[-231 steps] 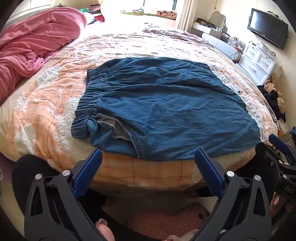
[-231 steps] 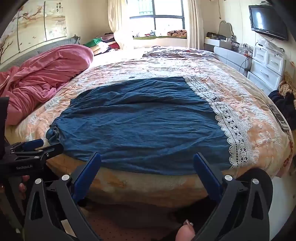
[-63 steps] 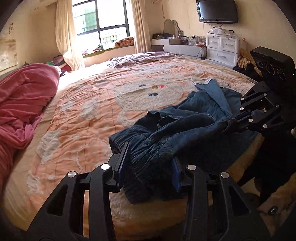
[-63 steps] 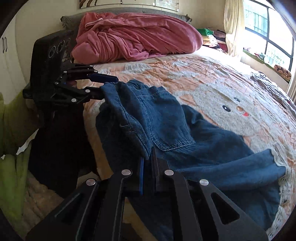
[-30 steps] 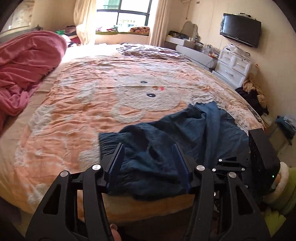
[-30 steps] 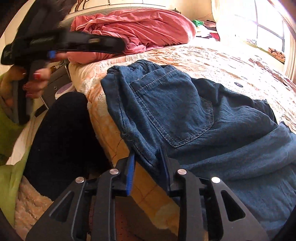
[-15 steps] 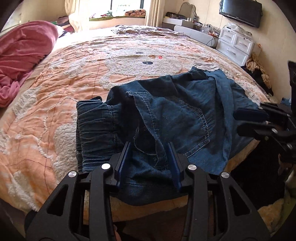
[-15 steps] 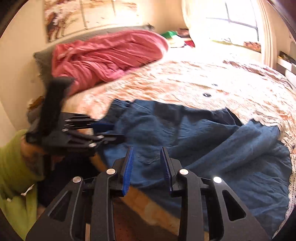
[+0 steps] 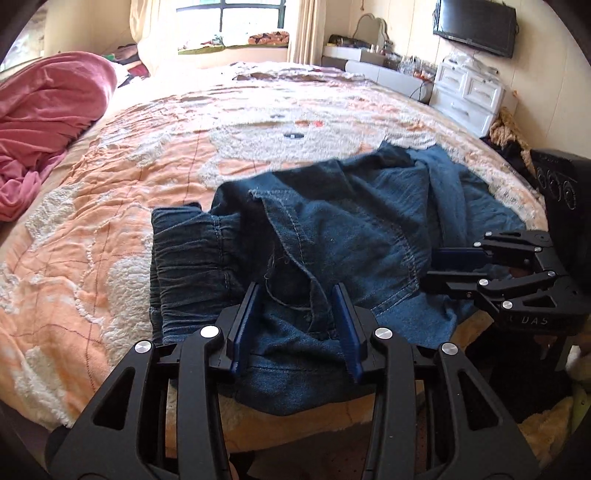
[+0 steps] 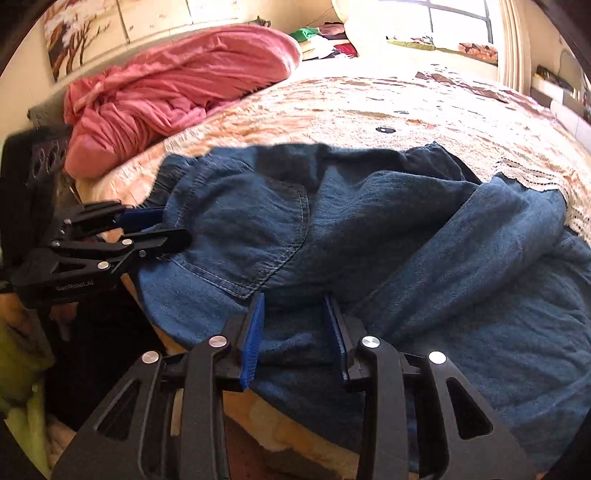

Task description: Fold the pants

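The blue denim pants (image 9: pixel 343 236) lie rumpled and folded over at the near edge of the bed, with the elastic waistband (image 9: pixel 188 258) at the left and a back pocket facing up. They also fill the right wrist view (image 10: pixel 369 236). My left gripper (image 9: pixel 297 295) is open, its jaws either side of a cloth fold near the waistband. My right gripper (image 10: pixel 293 301) is open over the cloth edge below the pocket. Each gripper shows in the other's view: the right one (image 9: pixel 436 266) at the right, the left one (image 10: pixel 162 225) at the left.
The peach bedspread (image 9: pixel 110 192) with a bear motif covers the bed. A pink blanket (image 10: pixel 177 85) is heaped at the head end. A white dresser (image 9: pixel 469 92) and a TV (image 9: pixel 476 26) stand along the right wall.
Both grippers have opened a little wider over the pants. The right gripper has come down close to the pocket edge. The pants lie much as before.
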Demonstrator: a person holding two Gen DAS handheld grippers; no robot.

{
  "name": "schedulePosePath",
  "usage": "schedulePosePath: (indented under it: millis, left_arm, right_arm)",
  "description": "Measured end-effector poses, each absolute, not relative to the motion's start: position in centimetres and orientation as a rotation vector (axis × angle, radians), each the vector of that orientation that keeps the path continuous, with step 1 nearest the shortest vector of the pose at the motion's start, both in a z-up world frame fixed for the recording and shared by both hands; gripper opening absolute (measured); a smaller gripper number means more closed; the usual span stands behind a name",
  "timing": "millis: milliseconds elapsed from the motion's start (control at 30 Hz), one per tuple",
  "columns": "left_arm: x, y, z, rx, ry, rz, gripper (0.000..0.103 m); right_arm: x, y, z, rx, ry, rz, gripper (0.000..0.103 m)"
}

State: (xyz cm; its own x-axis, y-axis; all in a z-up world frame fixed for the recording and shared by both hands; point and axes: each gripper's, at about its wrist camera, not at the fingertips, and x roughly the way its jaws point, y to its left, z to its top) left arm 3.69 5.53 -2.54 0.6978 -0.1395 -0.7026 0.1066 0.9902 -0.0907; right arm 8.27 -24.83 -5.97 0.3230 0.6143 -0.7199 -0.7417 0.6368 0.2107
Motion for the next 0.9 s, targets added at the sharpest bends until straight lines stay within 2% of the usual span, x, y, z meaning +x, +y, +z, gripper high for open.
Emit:
schedulePosePath:
  millis: [100,167,300,367,600,900]
  left_arm:
    - [2.8,5.5,-0.8,-0.046,0.733,-0.134,0.033]
    - [2.3,5.7,0.4,-0.042,0.705,-0.117,0.043]
    - [1.8,5.8,2.4,-0.057,0.672,-0.109,0.047]
    - [2.1,5.3,3.2,-0.061,0.667,-0.129,0.054]
    - [4.9,0.9,3.5,-0.088,0.702,-0.298,0.055]
    - [9.9,-5.1,-0.8,-0.157,0.869,-0.487,0.055]
  right_arm:
    - [8.3,-26.4,-4.4,-0.125,0.838,0.896,0.043]
    - [8.3,-27.7,-3.4,-0.102,0.811,0.878,0.047]
    - [8.9,-30.3,-2.2,-0.064,0.793,0.806,0.057]
    - [9.3,-31.1,-1.8,-0.045,0.792,0.767,0.061]
    - [11.3,-35.2,-0.7,0.012,0.761,0.637,0.073]
    - [14.9,-38.7,0.5,0.031,0.760,0.535,0.076]
